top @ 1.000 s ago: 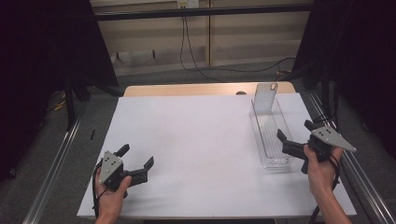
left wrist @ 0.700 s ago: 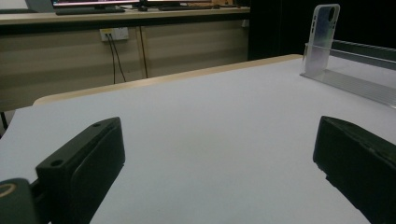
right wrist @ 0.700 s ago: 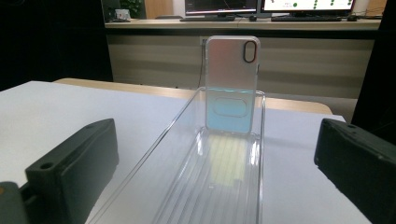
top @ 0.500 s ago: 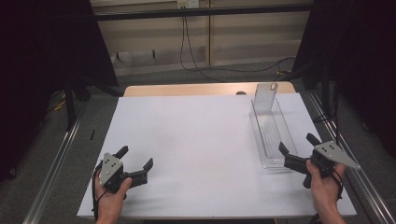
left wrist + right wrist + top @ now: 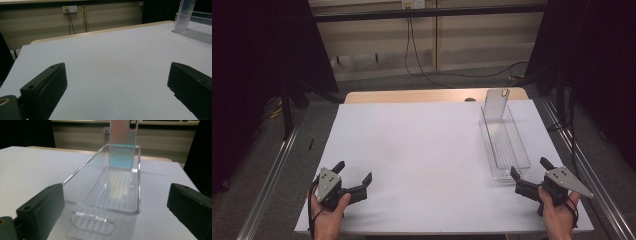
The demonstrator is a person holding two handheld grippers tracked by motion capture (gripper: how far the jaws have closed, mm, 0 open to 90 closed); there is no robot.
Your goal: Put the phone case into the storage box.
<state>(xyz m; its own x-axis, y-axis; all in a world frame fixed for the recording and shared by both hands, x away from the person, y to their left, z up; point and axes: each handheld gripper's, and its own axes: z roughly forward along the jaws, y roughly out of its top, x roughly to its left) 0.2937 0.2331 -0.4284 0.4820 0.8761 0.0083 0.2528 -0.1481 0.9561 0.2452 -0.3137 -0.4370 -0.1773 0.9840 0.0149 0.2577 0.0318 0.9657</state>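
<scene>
Now both grippers are held wide open over the white table point(image 5: 427, 150).
The clear plastic bin point(image 5: 504, 142) is seen at the right side, just beyond the right gripper point(image 5: 532, 176). The left gripper point(image 5: 353, 176) is kept near the left corner, well apart from it.

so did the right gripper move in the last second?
Yes. The right gripper came back toward the person, from beside the clear bin to just past its near end.

R gripper point(image 5: 532, 176) pulled back, nearer table edge
</scene>
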